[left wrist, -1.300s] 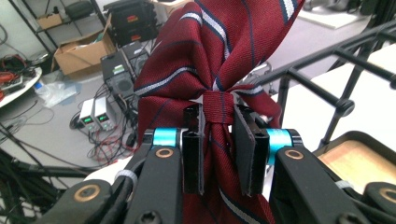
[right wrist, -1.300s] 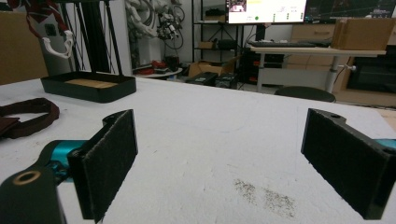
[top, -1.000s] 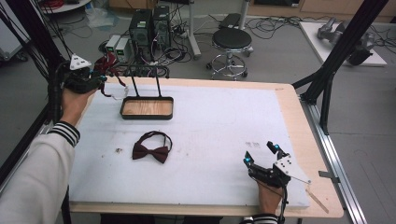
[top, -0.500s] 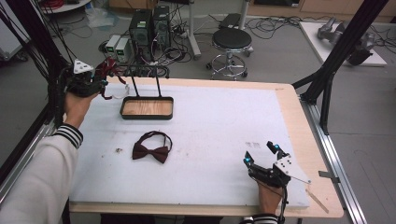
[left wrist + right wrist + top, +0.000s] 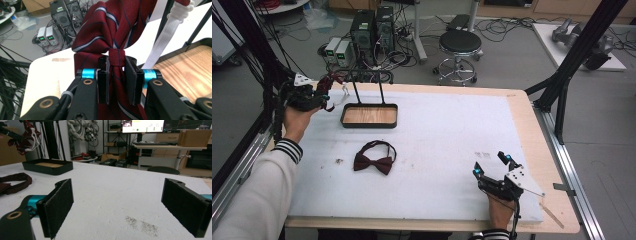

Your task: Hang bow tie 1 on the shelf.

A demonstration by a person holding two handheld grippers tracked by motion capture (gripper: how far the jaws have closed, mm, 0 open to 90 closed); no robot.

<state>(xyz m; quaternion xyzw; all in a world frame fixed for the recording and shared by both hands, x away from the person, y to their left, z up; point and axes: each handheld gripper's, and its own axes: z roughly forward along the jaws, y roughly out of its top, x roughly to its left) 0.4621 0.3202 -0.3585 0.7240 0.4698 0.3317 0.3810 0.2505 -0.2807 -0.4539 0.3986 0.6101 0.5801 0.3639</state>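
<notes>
Left gripper (image 5: 324,95) held above worktop (image 5: 522,107) corner, just left of black tray (image 5: 368,116); jaws pinched on knot of striped red bow tie (image 5: 110,32), white strap (image 5: 162,40) trailing. Plain bow tie (image 5: 373,161) laid flat in front of tray. Right gripper (image 5: 492,167) rested well right of tray, jaws spread wide, nothing held.

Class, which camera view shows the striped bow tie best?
The left gripper view: the striped bow tie is close up, its knot pinched by the left tool. The high view and right gripper view show it small and far off.
</notes>
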